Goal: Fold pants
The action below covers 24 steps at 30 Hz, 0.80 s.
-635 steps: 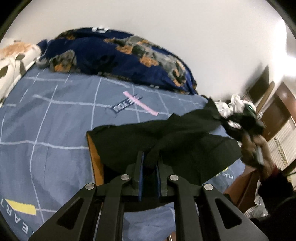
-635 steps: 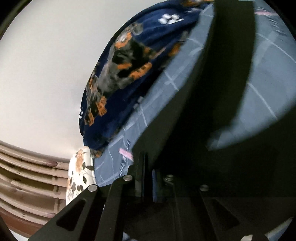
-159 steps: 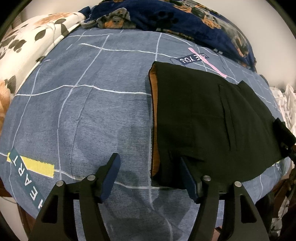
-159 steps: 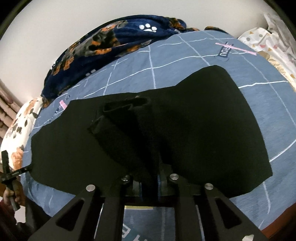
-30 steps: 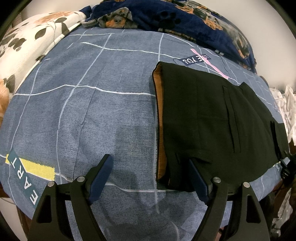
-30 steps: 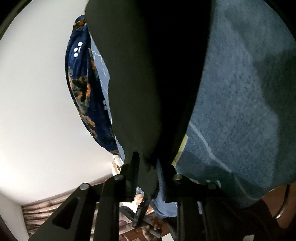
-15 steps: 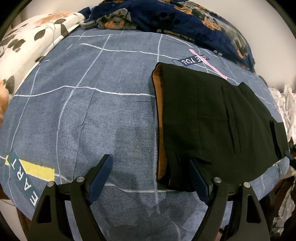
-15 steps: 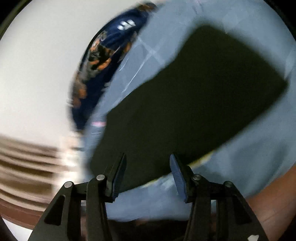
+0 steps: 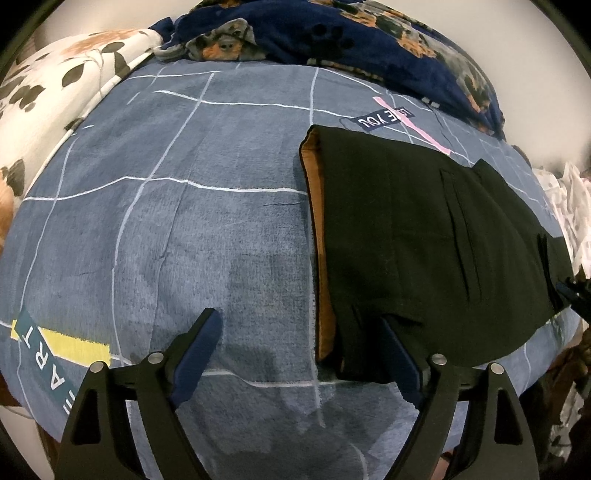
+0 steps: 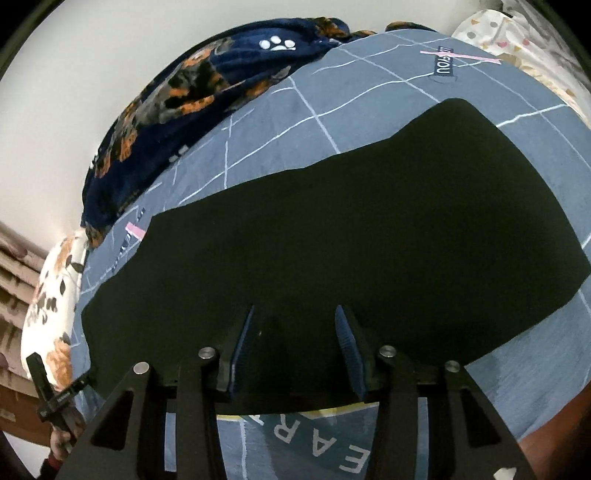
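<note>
Black fabric pants (image 9: pixel 424 236) lie flat, folded lengthwise, near the blue grid-print bedsheet's (image 9: pixel 166 221) front edge. Left gripper (image 9: pixel 299 354) opening, right gripper (image 10: pixel 293 343) closing (both empty). Crosswise folds prob. remain.

One pair of black pants (image 9: pixel 424 236), one blue bedsheet (image 9: pixel 166 221), one dog-print blanket (image 9: pixel 332 33), two grippers.
</note>
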### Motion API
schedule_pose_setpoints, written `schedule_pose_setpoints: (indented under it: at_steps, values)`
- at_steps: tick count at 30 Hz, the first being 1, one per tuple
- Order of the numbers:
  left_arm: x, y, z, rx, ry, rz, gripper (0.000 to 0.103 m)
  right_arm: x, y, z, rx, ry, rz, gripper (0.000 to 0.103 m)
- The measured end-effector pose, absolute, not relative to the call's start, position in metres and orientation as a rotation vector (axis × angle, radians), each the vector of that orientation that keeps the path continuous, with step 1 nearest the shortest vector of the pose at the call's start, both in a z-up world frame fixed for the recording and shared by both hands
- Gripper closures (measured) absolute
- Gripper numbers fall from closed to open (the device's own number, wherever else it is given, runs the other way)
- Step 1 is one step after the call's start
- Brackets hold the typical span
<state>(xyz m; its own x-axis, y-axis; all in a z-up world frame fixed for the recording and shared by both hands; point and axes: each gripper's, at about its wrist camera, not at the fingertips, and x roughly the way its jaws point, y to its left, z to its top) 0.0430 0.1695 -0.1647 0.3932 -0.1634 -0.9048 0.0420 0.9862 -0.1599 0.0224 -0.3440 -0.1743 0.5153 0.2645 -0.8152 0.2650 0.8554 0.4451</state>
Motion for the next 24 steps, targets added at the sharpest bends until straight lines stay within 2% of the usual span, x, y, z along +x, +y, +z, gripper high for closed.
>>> schedule_pose_setpoints:
  at_steps: [4,19,24]
  values:
    - [0.042,0.17,-0.166,-0.112,1.153,-0.134,0.016,0.022,-0.335,-0.172,0.521,1.04,-0.008,0.06]
    - [0.042,0.171,-0.166,-0.104,1.14,-0.119,0.009,0.018,-0.33,-0.175,0.656,0.99,0.16,0.06]
    - [0.045,0.171,-0.167,-0.103,1.148,-0.118,0.008,0.012,-0.385,-0.133,0.743,0.78,0.147,0.061]
